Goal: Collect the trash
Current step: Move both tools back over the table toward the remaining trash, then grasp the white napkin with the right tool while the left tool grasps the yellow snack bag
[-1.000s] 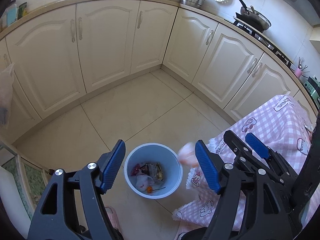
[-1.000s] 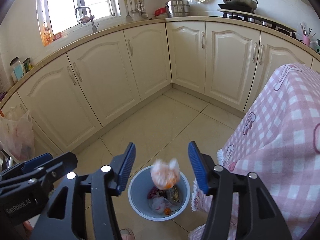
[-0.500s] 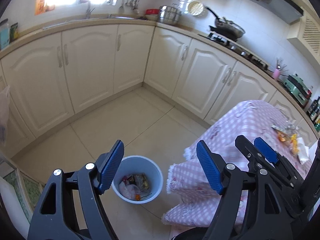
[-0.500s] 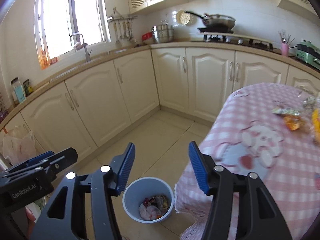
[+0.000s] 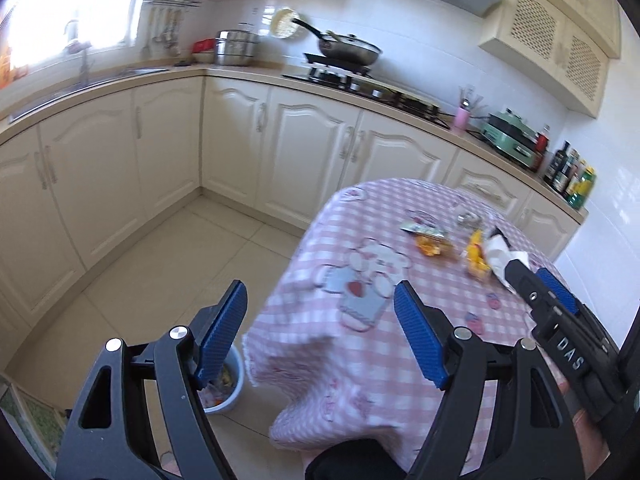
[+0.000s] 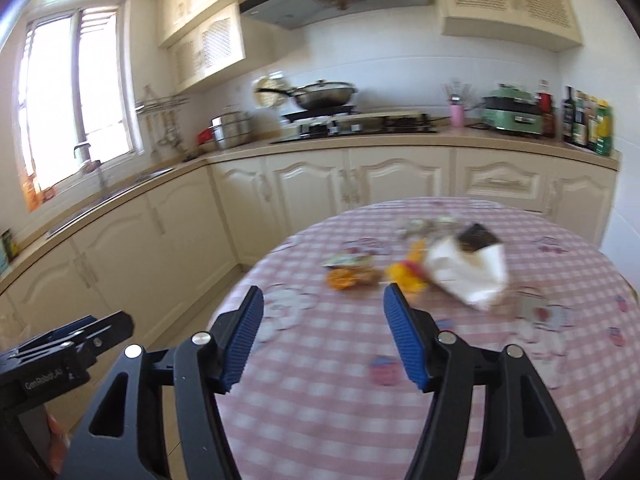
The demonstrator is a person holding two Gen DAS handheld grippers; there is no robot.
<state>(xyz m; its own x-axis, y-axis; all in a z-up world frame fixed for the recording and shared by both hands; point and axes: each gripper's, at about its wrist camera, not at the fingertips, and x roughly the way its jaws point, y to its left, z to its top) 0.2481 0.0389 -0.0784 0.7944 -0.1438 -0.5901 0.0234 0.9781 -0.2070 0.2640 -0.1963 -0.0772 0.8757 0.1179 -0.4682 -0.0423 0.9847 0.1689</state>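
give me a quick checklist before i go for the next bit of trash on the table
1. Right tool empty, jaws apart (they have just been opening): ok.
2. Left tool empty, jaws apart: ok.
3. Trash left on the table: ok, a white crumpled paper, yellow scraps and an orange peel piece lie there.
4. Target sharp in the right wrist view: not ok, the trash is blurred.
5. Bin on the floor by the table with trash inside: ok, though partly hidden behind the left tool.
6. Room left in the bin: cannot tell.
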